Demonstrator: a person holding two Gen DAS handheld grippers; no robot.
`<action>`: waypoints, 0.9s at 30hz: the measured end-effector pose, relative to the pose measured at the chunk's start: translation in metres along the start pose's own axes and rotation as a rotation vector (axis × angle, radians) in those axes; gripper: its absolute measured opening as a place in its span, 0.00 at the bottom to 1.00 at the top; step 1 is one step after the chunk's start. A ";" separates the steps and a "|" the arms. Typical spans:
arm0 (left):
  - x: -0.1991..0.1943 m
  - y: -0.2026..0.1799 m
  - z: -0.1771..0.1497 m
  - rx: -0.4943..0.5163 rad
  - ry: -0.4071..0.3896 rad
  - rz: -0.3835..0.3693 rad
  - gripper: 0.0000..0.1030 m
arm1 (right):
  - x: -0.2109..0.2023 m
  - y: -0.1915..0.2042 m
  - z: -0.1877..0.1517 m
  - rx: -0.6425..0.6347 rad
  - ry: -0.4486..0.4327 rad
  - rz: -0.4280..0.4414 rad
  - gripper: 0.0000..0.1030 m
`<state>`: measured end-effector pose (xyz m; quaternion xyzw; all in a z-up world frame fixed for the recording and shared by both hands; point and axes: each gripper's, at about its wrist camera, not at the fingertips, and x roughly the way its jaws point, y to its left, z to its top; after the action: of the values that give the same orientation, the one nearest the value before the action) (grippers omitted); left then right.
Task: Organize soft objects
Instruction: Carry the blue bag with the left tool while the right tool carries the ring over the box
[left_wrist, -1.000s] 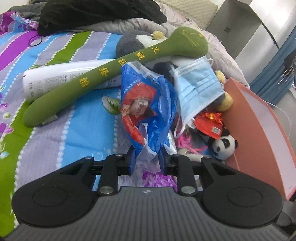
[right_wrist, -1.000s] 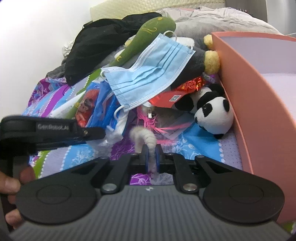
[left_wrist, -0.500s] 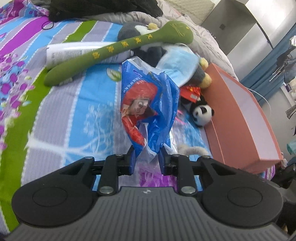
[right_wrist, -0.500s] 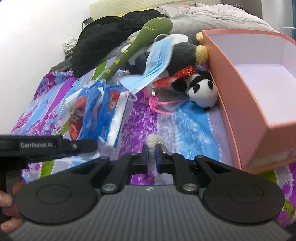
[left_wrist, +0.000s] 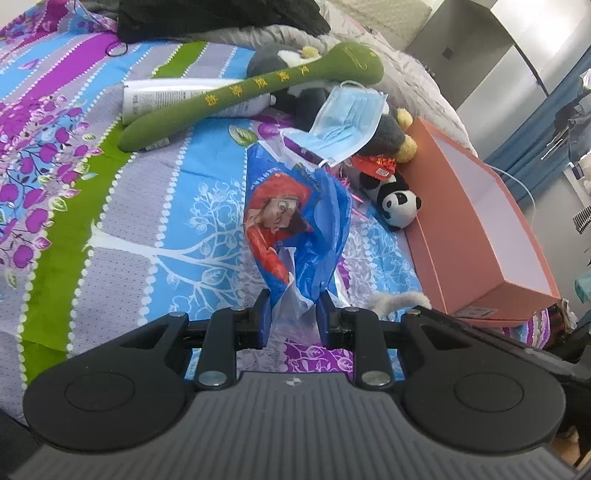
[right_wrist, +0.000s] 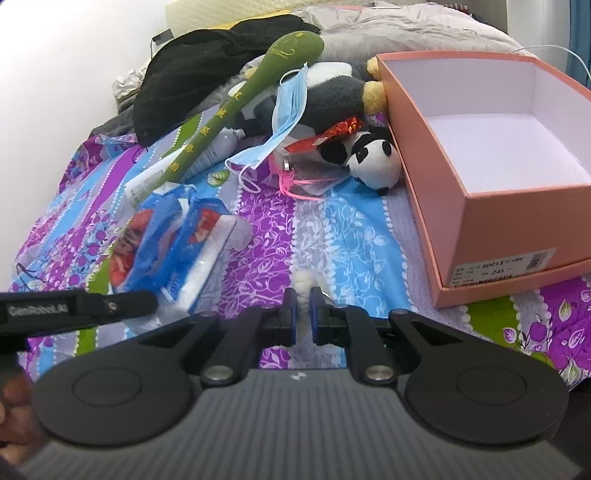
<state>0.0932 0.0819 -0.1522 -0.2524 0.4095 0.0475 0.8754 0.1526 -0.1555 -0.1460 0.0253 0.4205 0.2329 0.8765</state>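
My left gripper (left_wrist: 293, 308) is shut on a blue and red plastic packet (left_wrist: 291, 218), held up over the bedspread; in the right wrist view the same blue packet (right_wrist: 173, 240) hangs at the left. My right gripper (right_wrist: 302, 297) is shut on a small white fluffy toy (right_wrist: 303, 282), whose grey-white fur (left_wrist: 399, 301) also shows at the left wrist view's lower right. Farther back lie a panda plush (right_wrist: 373, 162), a blue face mask (right_wrist: 286, 122), a long green plush stick (right_wrist: 243, 96) and a grey penguin plush (right_wrist: 332, 99). An open salmon box (right_wrist: 436, 177) stands at the right.
A white tube (left_wrist: 166, 96) lies under the green stick. Black clothing (right_wrist: 207, 77) and grey bedding (right_wrist: 406, 29) pile up at the bed's far end. A red foil wrapper (right_wrist: 340, 129) and pink string (right_wrist: 295, 182) lie near the panda. The floral striped bedspread (right_wrist: 332, 236) spreads between me and the heap.
Both grippers have pulled back from the heap with their loads, so the pile looks farther off. The white fluffy toy came away from the pile. The box now shows its inside.
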 end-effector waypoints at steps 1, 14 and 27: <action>-0.003 0.000 0.001 0.000 -0.005 0.000 0.28 | 0.000 0.000 -0.001 -0.002 0.001 0.000 0.11; -0.018 -0.019 0.010 0.021 -0.047 0.006 0.23 | -0.027 -0.001 0.019 0.018 -0.071 0.027 0.11; -0.039 -0.060 0.054 0.084 -0.113 -0.046 0.22 | -0.062 -0.008 0.072 -0.028 -0.177 0.062 0.11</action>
<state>0.1225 0.0604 -0.0695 -0.2217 0.3551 0.0242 0.9079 0.1765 -0.1787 -0.0567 0.0465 0.3370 0.2628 0.9029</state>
